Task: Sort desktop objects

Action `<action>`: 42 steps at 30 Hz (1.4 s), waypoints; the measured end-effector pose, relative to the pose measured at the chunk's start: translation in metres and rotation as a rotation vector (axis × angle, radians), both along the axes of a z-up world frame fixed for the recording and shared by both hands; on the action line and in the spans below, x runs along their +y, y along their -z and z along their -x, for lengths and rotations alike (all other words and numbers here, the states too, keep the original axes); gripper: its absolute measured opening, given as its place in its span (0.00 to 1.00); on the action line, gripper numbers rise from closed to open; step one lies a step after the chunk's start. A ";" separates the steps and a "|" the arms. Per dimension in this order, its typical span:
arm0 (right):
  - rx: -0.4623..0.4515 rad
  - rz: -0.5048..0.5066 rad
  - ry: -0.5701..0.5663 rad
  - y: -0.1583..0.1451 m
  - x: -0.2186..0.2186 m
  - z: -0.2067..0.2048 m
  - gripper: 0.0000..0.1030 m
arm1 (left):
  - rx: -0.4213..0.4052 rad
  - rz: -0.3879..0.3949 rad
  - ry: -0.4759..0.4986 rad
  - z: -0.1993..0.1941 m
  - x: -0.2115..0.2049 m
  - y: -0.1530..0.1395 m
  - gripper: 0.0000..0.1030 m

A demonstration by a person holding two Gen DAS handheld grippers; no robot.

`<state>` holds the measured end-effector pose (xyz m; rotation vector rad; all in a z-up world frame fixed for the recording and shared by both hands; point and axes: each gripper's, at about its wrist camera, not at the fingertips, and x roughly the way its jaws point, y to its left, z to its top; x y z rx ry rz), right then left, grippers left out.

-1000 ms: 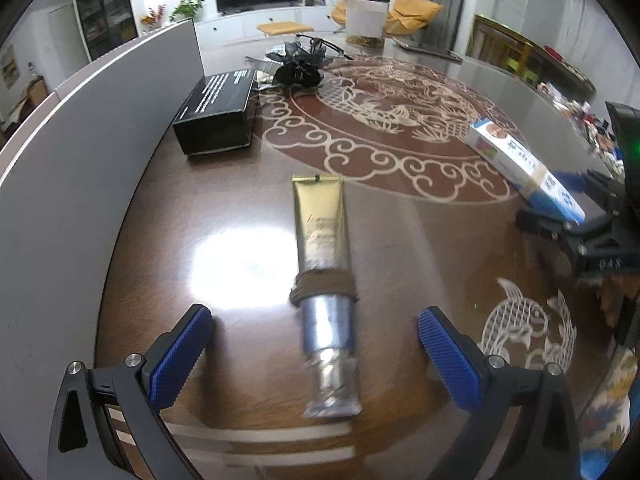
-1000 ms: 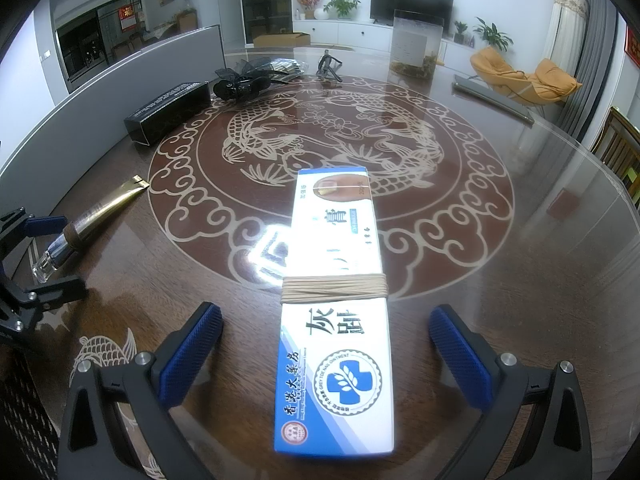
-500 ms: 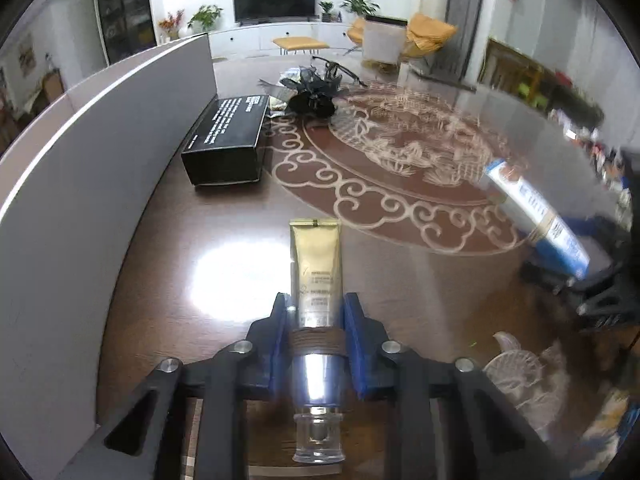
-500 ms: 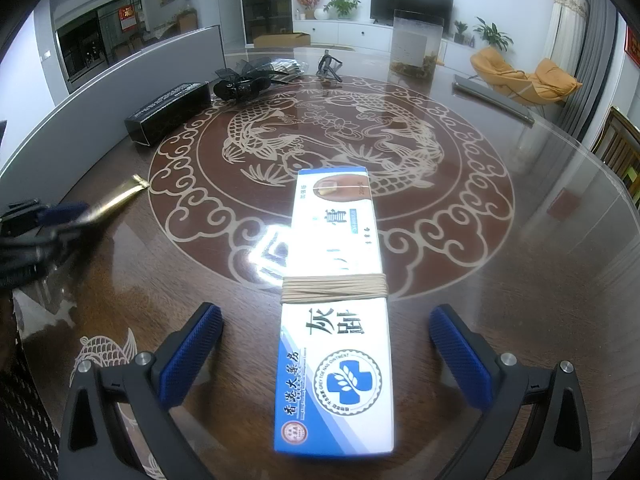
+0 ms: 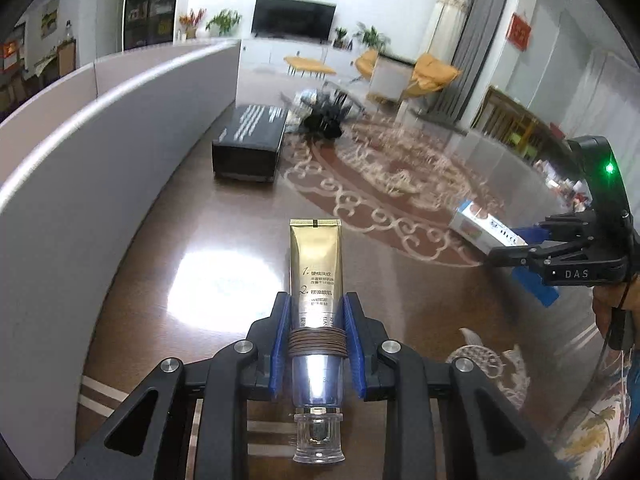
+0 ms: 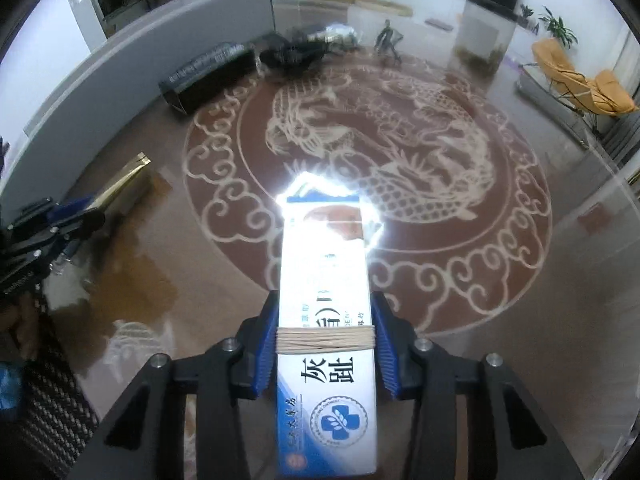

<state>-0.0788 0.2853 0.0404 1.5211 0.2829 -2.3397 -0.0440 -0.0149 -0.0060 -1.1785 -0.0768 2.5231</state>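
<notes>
A gold and silver cosmetic tube (image 5: 316, 264) with a brown band around it sits between the blue pads of my left gripper (image 5: 316, 340), which is shut on it just above the dark table (image 5: 200, 240). A white and blue ointment box (image 6: 326, 264) bound with a rubber band lies between the pads of my right gripper (image 6: 326, 340); its jaws are closing and press both long sides of the box. In the left wrist view the right gripper (image 5: 524, 256) holds the box (image 5: 480, 228) at the far right. In the right wrist view the tube (image 6: 120, 190) shows at the left.
A grey partition (image 5: 100, 160) curves along the table's left side. A black box (image 5: 250, 144) and a black tangled object (image 5: 324, 120) lie at the far end. A clear container (image 6: 482, 36) and a small figurine (image 6: 388, 40) stand beyond the dragon inlay (image 6: 380, 140).
The left gripper shut on the tube first, then the right closed on the box. Both objects have come up off the table a little, and both views have tilted.
</notes>
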 end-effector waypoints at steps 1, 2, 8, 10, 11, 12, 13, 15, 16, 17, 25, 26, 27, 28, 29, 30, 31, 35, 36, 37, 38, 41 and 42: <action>0.022 0.027 0.010 -0.010 0.004 -0.007 0.42 | 0.022 -0.007 0.003 -0.005 -0.001 -0.005 0.25; 0.035 0.052 0.018 -0.016 0.007 -0.011 0.43 | 0.041 -0.016 0.005 -0.008 -0.002 -0.010 0.25; 0.081 0.168 0.078 -0.034 0.030 -0.039 0.42 | 0.107 -0.078 -0.029 -0.029 -0.017 -0.032 0.25; 0.081 0.198 0.085 -0.035 0.032 -0.042 0.42 | 0.123 -0.097 -0.050 -0.035 -0.024 -0.043 0.25; 0.085 0.214 0.084 -0.036 0.031 -0.042 0.42 | 0.134 -0.114 -0.061 -0.038 -0.029 -0.049 0.25; 0.093 0.230 0.078 -0.040 0.029 -0.040 0.42 | 0.143 -0.133 -0.075 -0.041 -0.035 -0.057 0.25; 0.102 0.242 0.071 -0.045 0.026 -0.038 0.42 | 0.152 -0.148 -0.087 -0.043 -0.042 -0.064 0.25; 0.133 0.265 0.044 -0.061 0.012 -0.029 0.42 | 0.172 -0.173 -0.115 -0.043 -0.060 -0.082 0.25; 0.156 0.281 0.021 -0.075 -0.002 -0.020 0.42 | 0.178 -0.181 -0.129 -0.043 -0.070 -0.089 0.25; 0.170 0.292 0.001 -0.084 -0.013 -0.012 0.42 | 0.183 -0.190 -0.154 -0.039 -0.085 -0.099 0.25; 0.280 0.414 -0.240 -0.172 -0.182 0.075 0.43 | 0.181 -0.155 -0.358 0.005 -0.201 -0.136 0.25; 0.281 0.419 -0.261 -0.175 -0.203 0.084 0.42 | 0.173 -0.139 -0.383 0.013 -0.215 -0.136 0.25; 0.276 0.425 -0.281 -0.176 -0.226 0.093 0.42 | 0.156 -0.119 -0.410 0.022 -0.229 -0.133 0.25; 0.261 0.428 -0.303 -0.173 -0.255 0.104 0.42 | 0.136 -0.105 -0.432 0.030 -0.240 -0.129 0.25; 0.248 0.425 -0.313 -0.169 -0.276 0.112 0.43 | 0.114 -0.096 -0.455 0.036 -0.254 -0.124 0.25; 0.232 0.417 -0.325 -0.162 -0.299 0.121 0.42 | 0.084 -0.089 -0.476 0.042 -0.267 -0.116 0.25; 0.220 0.411 -0.331 -0.155 -0.314 0.127 0.43 | 0.058 -0.082 -0.487 0.049 -0.274 -0.110 0.25; 0.142 0.385 -0.343 -0.113 -0.375 0.152 0.64 | -0.051 0.022 -0.570 0.069 -0.294 -0.087 0.32; 0.124 0.383 -0.343 -0.106 -0.384 0.155 0.89 | -0.067 0.042 -0.589 0.071 -0.297 -0.082 0.46; 0.119 0.379 -0.343 -0.101 -0.389 0.157 0.96 | -0.077 0.052 -0.602 0.071 -0.300 -0.079 0.54; 0.143 0.383 -0.342 -0.100 -0.391 0.154 0.98 | -0.073 0.057 -0.609 0.069 -0.301 -0.078 0.70; 0.200 0.418 -0.352 -0.102 -0.376 0.137 0.98 | -0.011 0.059 -0.625 0.054 -0.295 -0.083 0.80; 0.220 0.415 -0.354 -0.104 -0.367 0.131 0.99 | 0.002 0.051 -0.626 0.046 -0.290 -0.083 0.80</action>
